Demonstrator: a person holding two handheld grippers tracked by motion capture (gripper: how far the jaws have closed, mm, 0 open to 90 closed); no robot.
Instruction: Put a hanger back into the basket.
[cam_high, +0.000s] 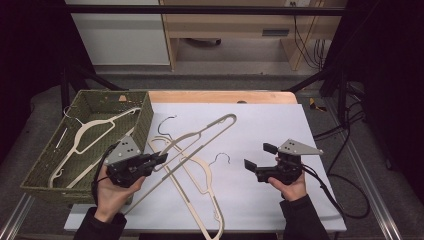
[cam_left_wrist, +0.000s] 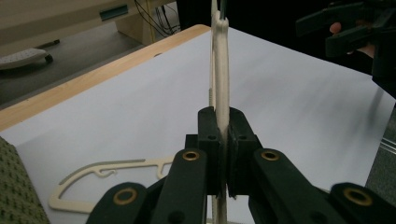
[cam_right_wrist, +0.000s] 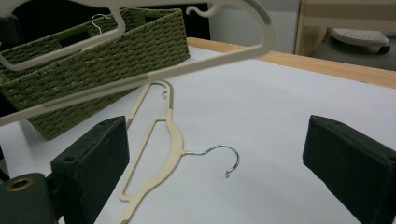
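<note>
My left gripper (cam_high: 161, 159) is shut on the edge of a beige hanger (cam_high: 210, 131), which it holds tilted above the white sheet. In the left gripper view the jaws pinch that hanger (cam_left_wrist: 220, 70) edge-on, and it rises straight up between them. A second beige hanger (cam_high: 200, 176) with a wire hook lies flat on the sheet between my hands. My right gripper (cam_high: 259, 156) stands open just right of that hook, with nothing between its pads. In the right gripper view the lying hanger (cam_right_wrist: 173, 142) rests ahead of the wide-open jaws, and the held hanger (cam_right_wrist: 140, 74) crosses above.
A green woven basket (cam_high: 145, 117) stands at the table's left and holds another beige hanger (cam_high: 90, 132). The white sheet (cam_high: 270, 120) covers most of the wooden table (cam_high: 220, 96). Cables trail off to the right.
</note>
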